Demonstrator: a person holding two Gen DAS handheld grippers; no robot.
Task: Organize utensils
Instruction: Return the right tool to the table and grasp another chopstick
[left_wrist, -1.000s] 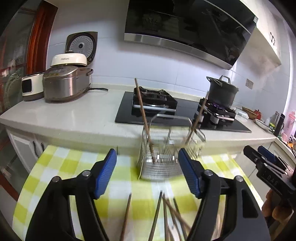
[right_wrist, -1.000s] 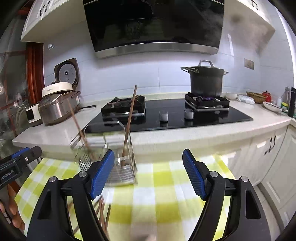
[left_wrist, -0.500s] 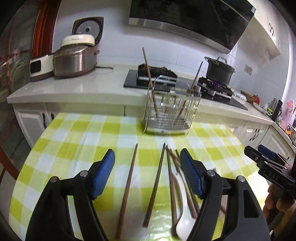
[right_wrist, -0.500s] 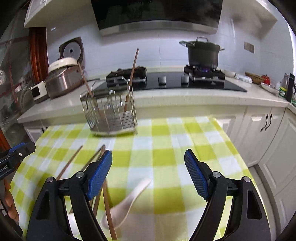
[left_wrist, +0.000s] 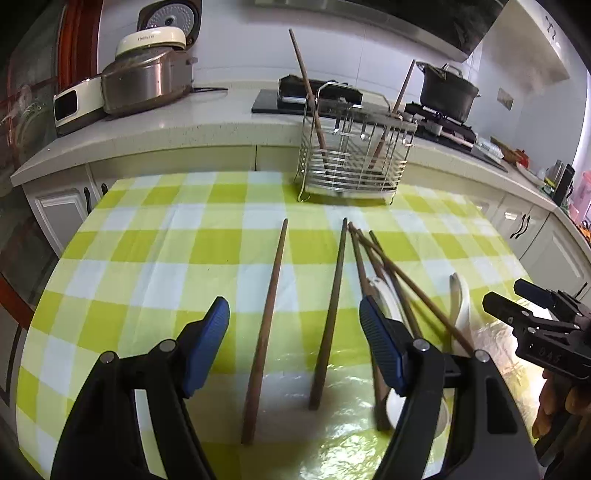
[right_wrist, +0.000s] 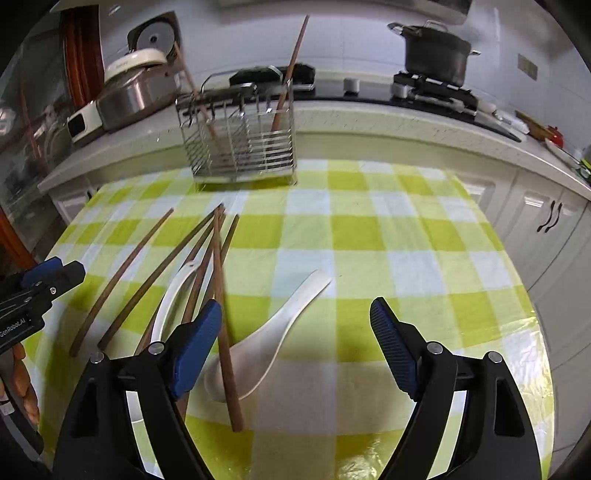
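**Both grippers spread and empty over the loose utensils**

The left gripper (left_wrist: 293, 350) has its blue pads wide apart and nothing between them; two separate chopsticks, the left one (left_wrist: 266, 321) and its neighbour (left_wrist: 330, 306), lie lengthwise in that gap on the cloth, which reads as a line-up for taking one of them, most likely along the shaft where a pinch across the width would bite; the right gripper (right_wrist: 295, 350) is equally wide and also grips nothing; its left pad sits over a chopstick (right_wrist: 221, 314) that crosses the bowl of a white spoon (right_wrist: 266, 336), and the spoon's handle points away toward the far side of the table.

Just outward, a fan of chopsticks (left_wrist: 384, 273) overlaps a second white spoon (right_wrist: 173, 291), tips converging toward the rack; the crossing matters, since lifting a lower piece would drag the ones on top.

Farther out, on the far edge of the checked tablecloth (left_wrist: 166, 236), stands the wire utensil rack (left_wrist: 352, 158); two chopsticks already lean in it, one at each end, so sorting is begun but most pieces are left on the table; the rack's open top explains the upright drop each piece will need; behind it run the counter and hob.
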